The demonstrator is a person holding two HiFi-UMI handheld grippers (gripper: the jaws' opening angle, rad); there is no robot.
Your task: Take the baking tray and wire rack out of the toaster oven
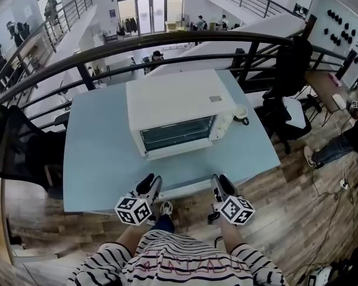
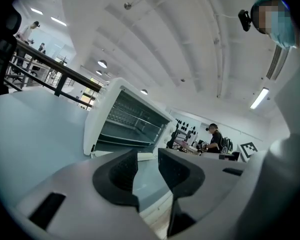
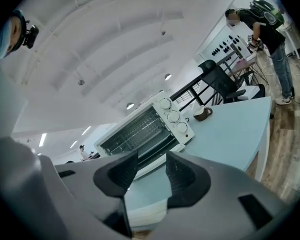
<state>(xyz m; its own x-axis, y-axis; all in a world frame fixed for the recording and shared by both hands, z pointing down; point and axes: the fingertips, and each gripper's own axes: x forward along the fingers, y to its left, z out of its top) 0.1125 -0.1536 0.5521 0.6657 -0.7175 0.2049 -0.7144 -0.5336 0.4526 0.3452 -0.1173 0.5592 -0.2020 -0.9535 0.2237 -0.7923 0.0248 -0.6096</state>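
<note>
Toaster oven (image 1: 178,109) sits on the table (image 1: 101,159) (cup (image 1: 241,113) at its right), railing (image 1: 167,39) behind.

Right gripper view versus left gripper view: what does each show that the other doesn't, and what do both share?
Only the right gripper view: three knobs on the toaster oven, a brown cup beside it, and the right gripper with its jaws, apart and empty. Only the left gripper view: the oven's side wall, and the left gripper with its jaws, apart and empty. Both: the oven's front with the wire rack inside, on the pale blue table.
</note>
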